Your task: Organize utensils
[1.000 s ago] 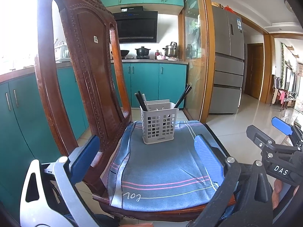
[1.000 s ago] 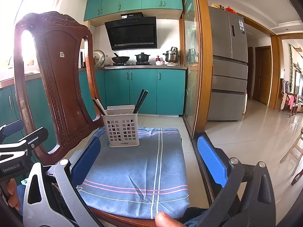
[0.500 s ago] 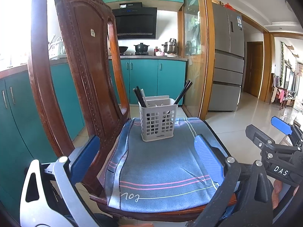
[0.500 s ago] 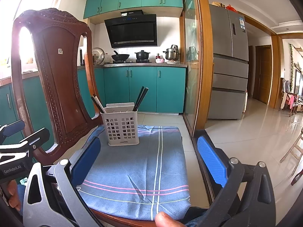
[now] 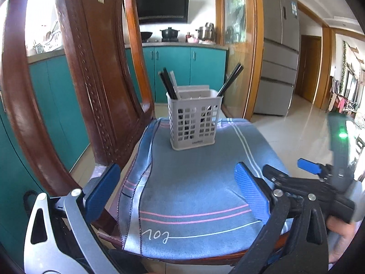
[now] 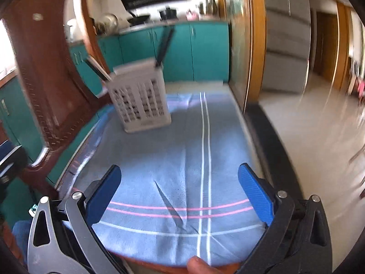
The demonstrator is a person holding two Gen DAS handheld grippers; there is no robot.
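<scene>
Chair: a dark carved wooden chair carries the whole scene; its back rises on the left side of both views.
Cloth: a blue-grey woven towel with pink and white stripes covers the seat, and nothing lies loose on it.
Holder: a pale grey perforated plastic utensil basket stands upright on the far part of the towel, close to the chair back.
Utensils: black chopsticks lean out at the left corner of the basket, and another black pair leans to the right; their long axes point up and outward.
Left gripper: empty, its blue pads wide apart, low over the near edge of the seat.
Right gripper: also empty and spread wide; its view is blurred by motion.
Key relation: the basket is straight ahead of the left gripper, almost on its centre line, well apart from the pads. In the right wrist view the basket is ahead and to the left.
Judgement: the left gripper seems better aligned for a reach to the basket, but which utensil comes next I cannot tell.
</scene>
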